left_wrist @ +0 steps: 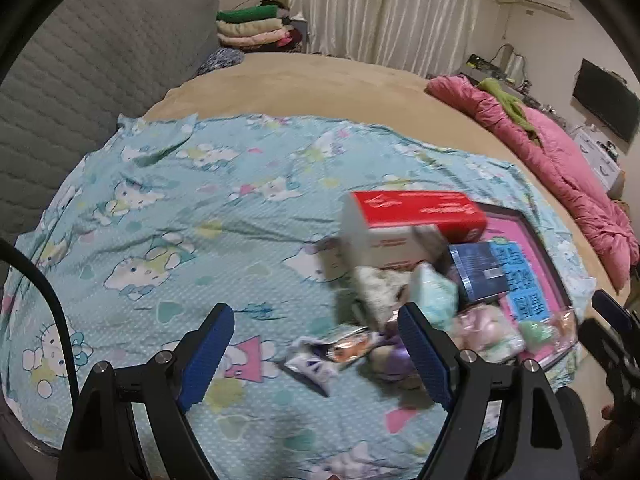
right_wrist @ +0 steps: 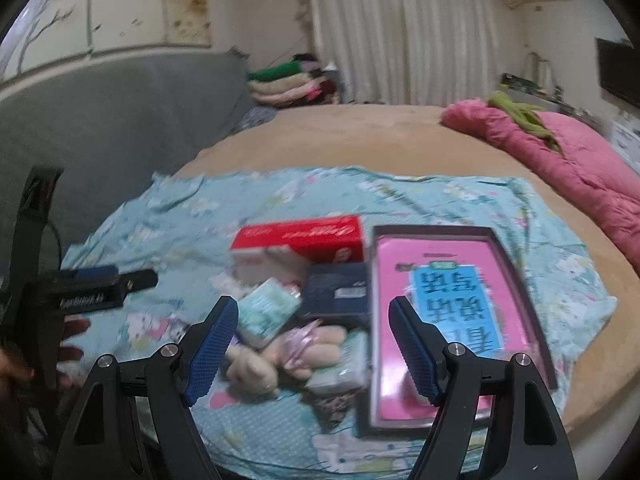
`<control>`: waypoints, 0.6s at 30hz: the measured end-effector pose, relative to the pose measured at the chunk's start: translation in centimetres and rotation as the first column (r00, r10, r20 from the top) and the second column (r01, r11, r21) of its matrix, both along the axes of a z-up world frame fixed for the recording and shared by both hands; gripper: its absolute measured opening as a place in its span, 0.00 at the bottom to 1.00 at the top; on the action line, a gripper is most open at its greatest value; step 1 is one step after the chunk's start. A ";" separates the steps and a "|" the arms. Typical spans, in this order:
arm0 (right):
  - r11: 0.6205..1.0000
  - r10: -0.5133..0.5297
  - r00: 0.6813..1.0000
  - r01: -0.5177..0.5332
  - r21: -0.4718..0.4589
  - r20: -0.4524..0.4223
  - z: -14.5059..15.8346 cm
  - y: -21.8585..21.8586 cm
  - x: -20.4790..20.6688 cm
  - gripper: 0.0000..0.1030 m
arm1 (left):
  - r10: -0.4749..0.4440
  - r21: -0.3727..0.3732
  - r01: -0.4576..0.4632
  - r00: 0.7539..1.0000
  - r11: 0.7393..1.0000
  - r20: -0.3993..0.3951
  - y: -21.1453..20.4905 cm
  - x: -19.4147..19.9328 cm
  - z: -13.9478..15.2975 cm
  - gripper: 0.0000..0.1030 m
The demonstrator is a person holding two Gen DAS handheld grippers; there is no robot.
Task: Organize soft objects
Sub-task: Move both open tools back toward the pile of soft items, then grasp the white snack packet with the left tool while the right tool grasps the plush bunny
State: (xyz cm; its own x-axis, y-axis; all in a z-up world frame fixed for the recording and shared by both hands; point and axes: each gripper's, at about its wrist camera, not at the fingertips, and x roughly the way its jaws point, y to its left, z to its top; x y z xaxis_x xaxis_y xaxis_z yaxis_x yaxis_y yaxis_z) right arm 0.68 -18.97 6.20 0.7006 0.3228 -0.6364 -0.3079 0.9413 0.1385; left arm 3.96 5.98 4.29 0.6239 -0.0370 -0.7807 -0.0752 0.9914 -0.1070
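bedroom; a bed with a tan cover (right_wrist: 340,136), and over it a pale blue cartoon-print sheet (left_wrist: 160,216) serving as my work surface. pink quilt (right_wrist: 580,160) bunched at two o'clock, folded laundry stack (right_wrist: 288,80) at twelve, well apart from the work.

item: mixed heap on the sheet. red-and-white box (right_wrist: 304,240) at the back, dark blue box (right_wrist: 340,292) just beside it, and an open tray holding a pink book (right_wrist: 432,264) at three o'clock of the heap.

item: soft objects, in front of the boxes. a beige plush toy (right_wrist: 276,356) with a pink ribbon, a pale green soft pack (right_wrist: 268,312) touching it at eleven o'clock. blurred; finer detail i cannot tell.

handling, my judgement: plush is light, squashy, not fragile or slippery; take it across the body, not the ribbon. the pack looks light but slick-wrapped; grip its short sides.

left gripper (left_wrist: 316,344): jaws apart, nothing between, above the sheet at nine o'clock of the heap. right gripper (right_wrist: 314,344): jaws apart, nothing clamped, plush seen between them.
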 end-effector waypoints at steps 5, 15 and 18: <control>0.992 0.106 0.993 -0.110 -0.059 -0.060 -2.9 3.0 -0.1 0.77 | 0.008 -0.010 -0.008 0.999 1.000 -0.050 1.5 0.5 -2.8 0.81; 0.955 0.210 0.971 -0.229 -0.191 -0.115 -8.1 6.8 0.3 0.77 | -0.080 -0.016 0.079 0.992 0.997 -0.097 0.9 1.0 -6.4 0.81; 0.946 0.221 0.967 -0.243 -0.213 -0.123 -8.9 7.3 0.7 0.77 | -0.116 -0.011 0.115 0.989 0.993 -0.096 0.2 1.1 -7.0 0.81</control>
